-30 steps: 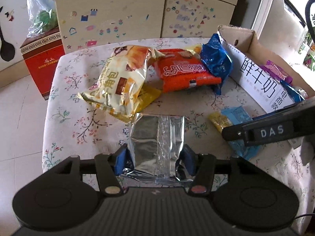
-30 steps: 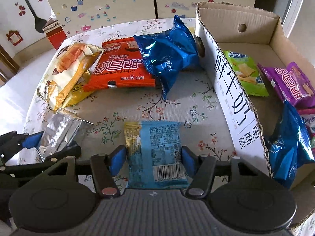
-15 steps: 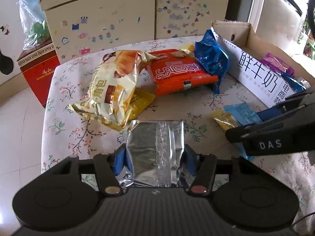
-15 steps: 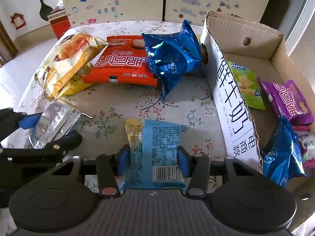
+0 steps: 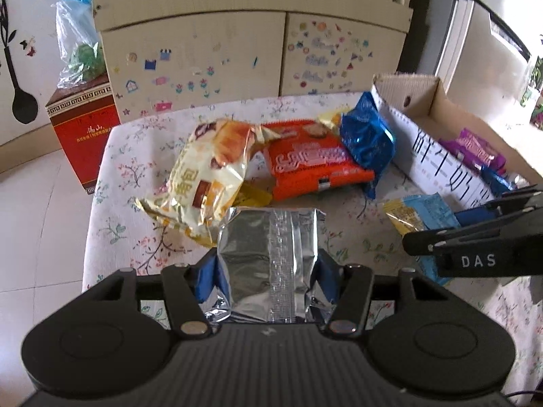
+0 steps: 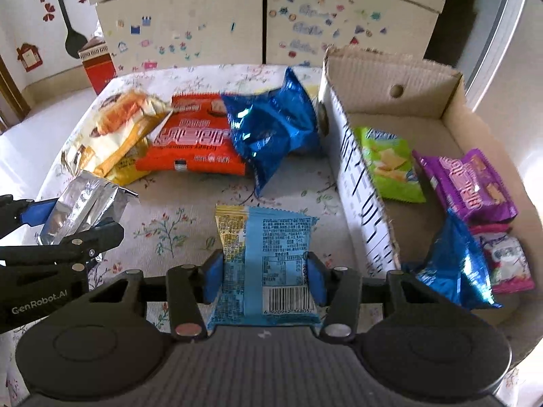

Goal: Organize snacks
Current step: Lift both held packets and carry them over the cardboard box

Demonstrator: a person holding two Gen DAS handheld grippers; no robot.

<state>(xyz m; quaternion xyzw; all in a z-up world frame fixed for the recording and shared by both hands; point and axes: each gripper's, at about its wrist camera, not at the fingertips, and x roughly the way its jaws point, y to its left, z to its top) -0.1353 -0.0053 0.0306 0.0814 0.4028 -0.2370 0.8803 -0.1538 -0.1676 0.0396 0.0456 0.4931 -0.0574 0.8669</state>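
Silver packet: crinkled silver foil snack packet [image 5: 269, 264], long axis run away from the camera, seam up, lifted off the floral tablecloth [image 5: 142, 176].
Left gripper [image 5: 268, 273]: clamped on silver packet's sides, pitched down.
Blue packet: flat light-blue and yellow snack packet [image 6: 266, 264], barcode end nearest, long axis forward.
Right gripper [image 6: 264, 276]: just closed, pads pressed on blue packet, angled steeply down.
Box: open cardboard box [image 6: 366, 200] just right of the blue packet.

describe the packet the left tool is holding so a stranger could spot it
On the floral tablecloth, find the cream bread bag at its left side. Just in front lies the silver foil packet, pinched by the left tool. It alone is plain and unprinted.
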